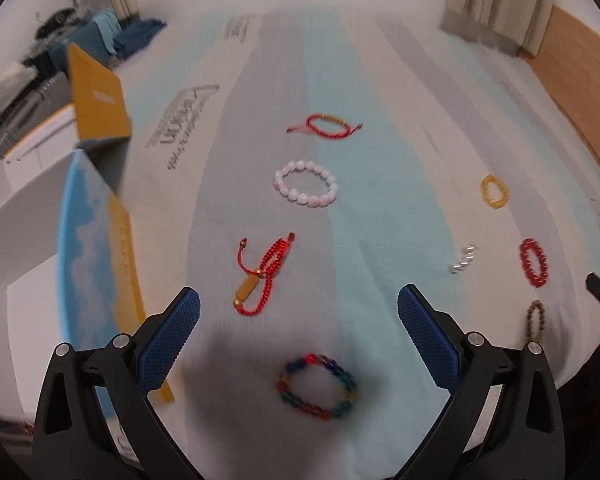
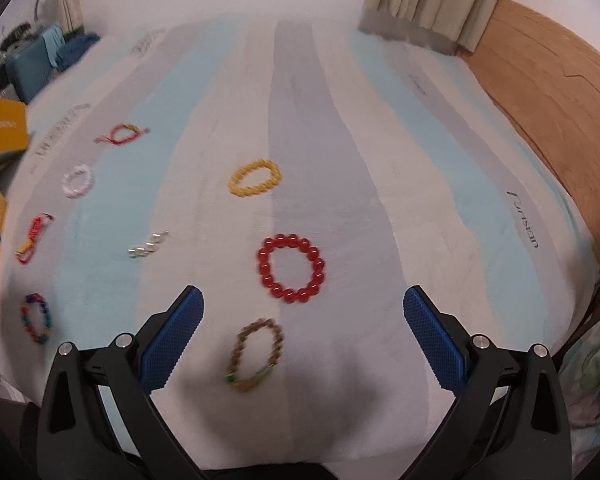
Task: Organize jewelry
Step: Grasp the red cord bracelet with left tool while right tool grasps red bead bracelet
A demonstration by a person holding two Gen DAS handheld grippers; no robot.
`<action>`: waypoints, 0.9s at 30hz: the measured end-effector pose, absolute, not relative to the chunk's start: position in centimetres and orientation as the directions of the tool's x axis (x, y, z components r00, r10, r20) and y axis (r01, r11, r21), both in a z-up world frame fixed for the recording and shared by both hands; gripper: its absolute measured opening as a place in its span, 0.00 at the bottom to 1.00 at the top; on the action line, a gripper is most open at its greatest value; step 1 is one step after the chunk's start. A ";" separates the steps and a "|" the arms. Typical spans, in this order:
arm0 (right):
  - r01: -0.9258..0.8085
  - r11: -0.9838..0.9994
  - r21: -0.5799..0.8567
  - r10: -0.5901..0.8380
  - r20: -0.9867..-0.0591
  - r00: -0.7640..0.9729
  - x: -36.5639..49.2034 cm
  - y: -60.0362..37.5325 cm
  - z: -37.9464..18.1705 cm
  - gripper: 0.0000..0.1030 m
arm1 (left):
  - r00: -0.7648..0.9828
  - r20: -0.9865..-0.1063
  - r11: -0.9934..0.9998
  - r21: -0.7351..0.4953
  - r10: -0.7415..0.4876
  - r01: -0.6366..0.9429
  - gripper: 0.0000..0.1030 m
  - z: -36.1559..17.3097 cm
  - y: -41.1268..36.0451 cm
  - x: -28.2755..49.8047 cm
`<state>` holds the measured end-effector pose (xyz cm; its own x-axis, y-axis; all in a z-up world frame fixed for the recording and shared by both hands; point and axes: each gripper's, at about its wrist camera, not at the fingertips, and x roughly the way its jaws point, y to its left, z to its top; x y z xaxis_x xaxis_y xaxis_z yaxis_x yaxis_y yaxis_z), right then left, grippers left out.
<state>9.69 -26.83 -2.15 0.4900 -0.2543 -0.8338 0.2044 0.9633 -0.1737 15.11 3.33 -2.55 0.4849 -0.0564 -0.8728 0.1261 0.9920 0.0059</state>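
Note:
Several bracelets lie on a striped bed sheet (image 1: 380, 208). My left gripper (image 1: 299, 302) hangs open above a multicoloured bead bracelet (image 1: 317, 387); ahead of it lie a red cord bracelet with a gold tube (image 1: 262, 276), a white bead bracelet (image 1: 305, 183) and a red string bracelet (image 1: 326, 126). My right gripper (image 2: 302, 300) hangs open above a brown bead bracelet (image 2: 256, 354); a red bead bracelet (image 2: 291, 273) and a yellow bead bracelet (image 2: 254, 178) lie beyond it. A clear crystal bracelet (image 2: 148, 245) lies to the left. Neither gripper holds anything.
An open blue and yellow box (image 1: 96, 256) stands at the left edge of the bed, its yellow lid (image 1: 98, 98) raised behind. White boxes (image 1: 24, 176) and clutter sit further left. A wooden headboard (image 2: 556, 116) runs along the right, with curtains (image 2: 432, 0) behind.

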 end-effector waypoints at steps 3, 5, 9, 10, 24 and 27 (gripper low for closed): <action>0.205 0.963 -0.174 -0.250 -0.860 0.444 11.6 -28.4 -3.7 0.93 | 0.453 -0.890 0.994 0.006 -0.046 0.113 0.94 -4.3 4.0 17.3; 0.209 0.963 -0.170 -0.245 -0.875 0.418 12.6 -29.1 -4.8 0.93 | 0.438 -0.898 0.993 0.024 -0.028 0.113 0.94 -5.4 4.2 18.4; 0.211 0.966 -0.148 -0.219 -0.905 0.365 14.2 -30.3 -7.0 0.93 | 0.409 -0.913 0.991 0.050 -0.006 0.127 0.94 -8.0 4.0 19.7; 0.210 0.968 -0.135 -0.204 -0.913 0.353 14.6 -30.5 -7.6 0.93 | 0.402 -0.916 0.990 0.054 -0.002 0.130 0.94 -8.7 4.0 20.1; 0.230 0.973 0.008 -0.054 -0.964 0.259 16.9 -31.7 -12.2 0.62 | 0.351 -0.936 0.983 0.058 -0.008 0.176 0.86 -12.8 3.9 20.8; 0.230 0.972 0.048 -0.013 -0.966 0.259 16.7 -31.7 -12.1 0.39 | 0.346 -0.938 0.980 0.049 -0.021 0.192 0.70 -12.5 3.4 20.4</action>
<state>16.72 -31.70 -12.09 0.2585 -0.0132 -0.9659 0.2299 0.9720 0.0482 20.40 3.42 -12.45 0.3457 -0.0211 -0.9381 0.1923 0.9801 0.0488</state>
